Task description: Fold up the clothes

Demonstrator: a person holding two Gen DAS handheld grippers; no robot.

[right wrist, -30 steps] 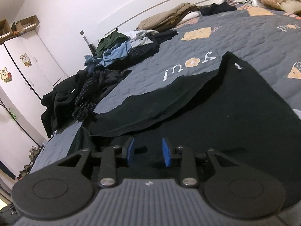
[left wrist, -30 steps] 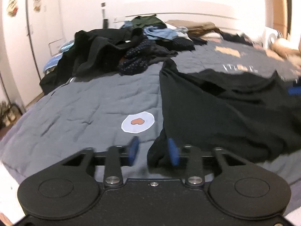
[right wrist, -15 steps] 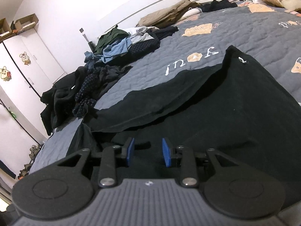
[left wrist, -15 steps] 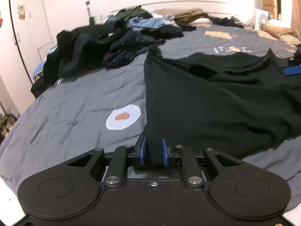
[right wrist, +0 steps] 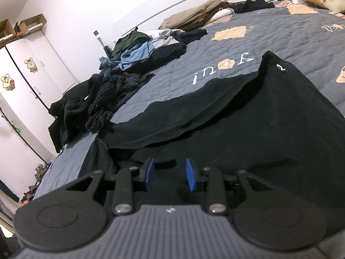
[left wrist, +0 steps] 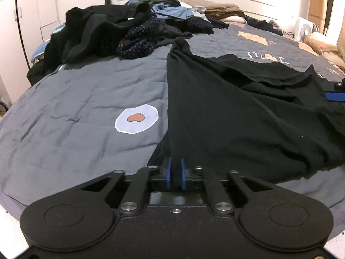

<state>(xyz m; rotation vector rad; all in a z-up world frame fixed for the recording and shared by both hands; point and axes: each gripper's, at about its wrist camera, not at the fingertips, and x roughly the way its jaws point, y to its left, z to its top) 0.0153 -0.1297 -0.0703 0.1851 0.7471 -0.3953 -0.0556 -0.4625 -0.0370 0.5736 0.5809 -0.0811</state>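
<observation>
We see the left hand-held gripper point(left wrist: 174, 173) pinching a bunched edge of the black garment point(left wrist: 226, 116), which lies spread across the grey bed quilt point(left wrist: 75, 112). The right hand-held gripper point(right wrist: 170, 173) hovers spread over the same garment. Unfolded clothes point(left wrist: 120, 32) pile at eleven o'clock.

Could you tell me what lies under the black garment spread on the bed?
The black garment rests on the grey quilt, which shows around its edges. Whatever quilt print lies beneath it is hidden.
</observation>
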